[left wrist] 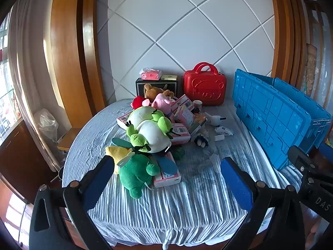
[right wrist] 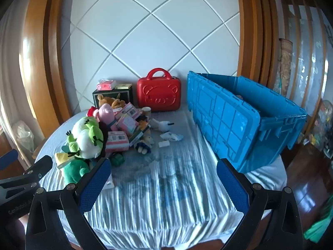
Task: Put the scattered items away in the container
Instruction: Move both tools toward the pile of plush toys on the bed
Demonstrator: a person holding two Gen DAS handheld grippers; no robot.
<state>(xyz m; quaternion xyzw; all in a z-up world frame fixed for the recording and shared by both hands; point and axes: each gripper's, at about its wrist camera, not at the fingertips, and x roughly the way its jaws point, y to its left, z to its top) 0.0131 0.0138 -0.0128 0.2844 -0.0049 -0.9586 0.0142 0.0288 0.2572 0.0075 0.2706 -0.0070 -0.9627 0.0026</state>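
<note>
Fingers of left gripper (left wrist: 166,179) and right gripper (right wrist: 163,182) stand wide, empty. We find the green plush dinosaur (left wrist: 135,174) lower left, beside the left gripper, long axis pointing away; blue crate (right wrist: 260,125) right.

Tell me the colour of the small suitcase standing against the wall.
Red, with a bear face embossed on its front; the suitcase shows best in the right wrist view.

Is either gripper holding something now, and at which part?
Nothing is held. The left gripper and the right gripper are both open, with only the bedsheet showing between them.
</note>
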